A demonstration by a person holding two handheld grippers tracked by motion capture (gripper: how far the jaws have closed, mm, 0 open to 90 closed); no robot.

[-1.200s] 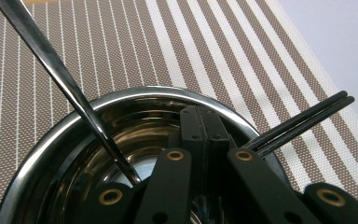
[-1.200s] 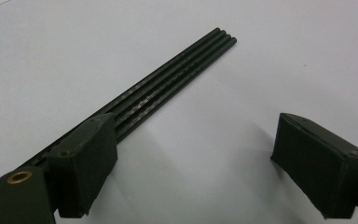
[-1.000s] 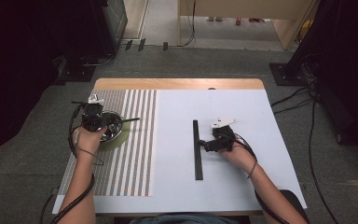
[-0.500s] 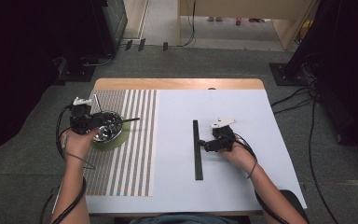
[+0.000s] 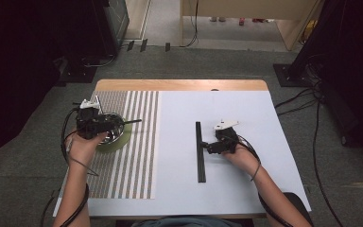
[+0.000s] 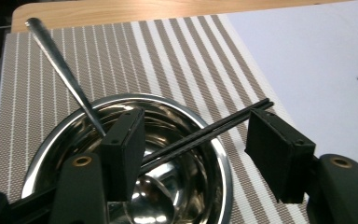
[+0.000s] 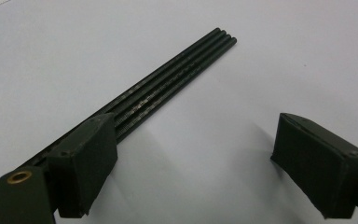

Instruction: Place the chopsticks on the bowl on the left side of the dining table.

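Chopsticks (image 6: 205, 135) lie across the steel bowl (image 6: 216, 154) at the left of the table, resting on its rim with the tips pointing right over the striped mat (image 5: 137, 142), so we judge this pair as delivered and no longer held. Our left gripper (image 5: 90, 124) sits above the bowl with its jaws set wide; they have just been opening, the chopsticks run between them and neither pad presses on them, so the pair rests on the bowl alone. Inside the bowl a spoon (image 6: 63, 70) leans with its head down at the bottom and its handle rising past the far left rim, which keeps it from sliding out. We see nothing else in the bowl.

At the right, on the white sheet (image 5: 264, 189), the remaining sticks (image 7: 168, 84) lie side by side in a tidy row, running near to far, easy to pick one pair at a time. Our right gripper (image 5: 212, 145) waits just beside the row at its right with jaws wide apart and nothing between the pads; the left pad sits over the row, and we cannot tell whether it touches. We judge it is poised to take the next pair
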